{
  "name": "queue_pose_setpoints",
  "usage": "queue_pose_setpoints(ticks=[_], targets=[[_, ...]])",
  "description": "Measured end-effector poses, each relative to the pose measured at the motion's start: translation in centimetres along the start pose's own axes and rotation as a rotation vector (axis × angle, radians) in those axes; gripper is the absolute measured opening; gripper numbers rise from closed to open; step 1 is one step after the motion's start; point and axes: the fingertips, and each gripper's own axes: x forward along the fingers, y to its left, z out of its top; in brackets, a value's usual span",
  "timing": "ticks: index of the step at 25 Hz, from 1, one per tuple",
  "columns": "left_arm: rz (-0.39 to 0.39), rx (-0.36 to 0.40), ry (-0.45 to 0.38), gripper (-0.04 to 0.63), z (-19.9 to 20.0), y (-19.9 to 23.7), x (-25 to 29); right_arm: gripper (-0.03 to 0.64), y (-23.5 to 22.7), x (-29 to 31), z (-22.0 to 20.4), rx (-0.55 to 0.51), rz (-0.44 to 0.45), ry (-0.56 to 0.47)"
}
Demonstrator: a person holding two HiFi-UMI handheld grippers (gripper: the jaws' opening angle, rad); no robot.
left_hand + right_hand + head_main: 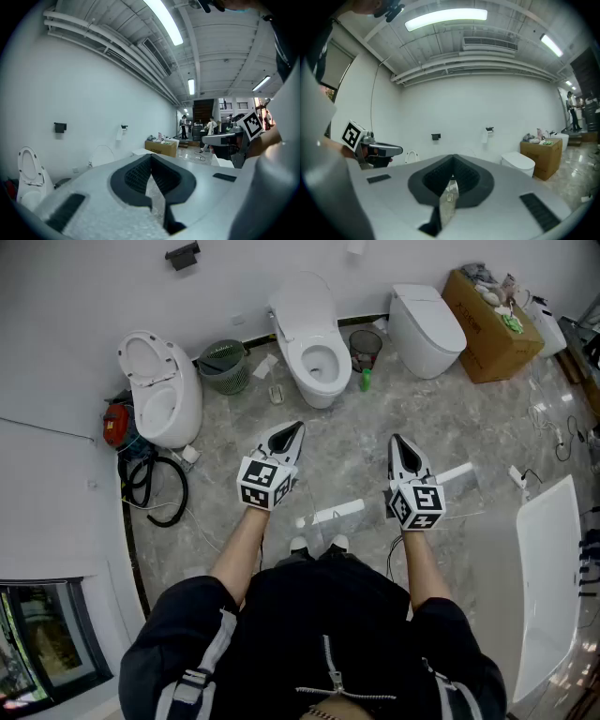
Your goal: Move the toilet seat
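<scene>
Three white toilets stand along the far wall. The left toilet (pixel 159 390) has its seat and lid raised. So does the middle toilet (pixel 314 352), whose bowl is open; the right toilet (pixel 427 329) has its lid down. My left gripper (pixel 293 431) is shut and empty, hanging over the floor short of the middle toilet. My right gripper (pixel 396 442) is shut and empty too, level with it to the right. In the left gripper view the jaws (pixel 151 158) meet and the left toilet's raised seat (pixel 27 171) shows low left. In the right gripper view the jaws (pixel 452 161) are together.
A green basket (pixel 223 367) sits between the left and middle toilets. A black mesh bin (pixel 366 345) and a green bottle (pixel 366 381) stand right of the middle one. A cardboard box (pixel 487 324) is at far right, black hose (pixel 155 488) at left, a white basin (pixel 548 577) at right.
</scene>
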Motion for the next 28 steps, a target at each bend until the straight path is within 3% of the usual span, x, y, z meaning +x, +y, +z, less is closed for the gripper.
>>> queue_pose_setpoints(ticks=[17,28], targets=[[0.064,-0.043,0.031,0.006,-1.6,-1.9,3.7,0.002,-4.4,1.2,-2.7,0.033,0.070,0.078],[0.057,-0.047,0.034,0.006,-1.5,4.0,10.6,0.002,-6.4,9.7,-2.5,0.038,0.095,0.085]])
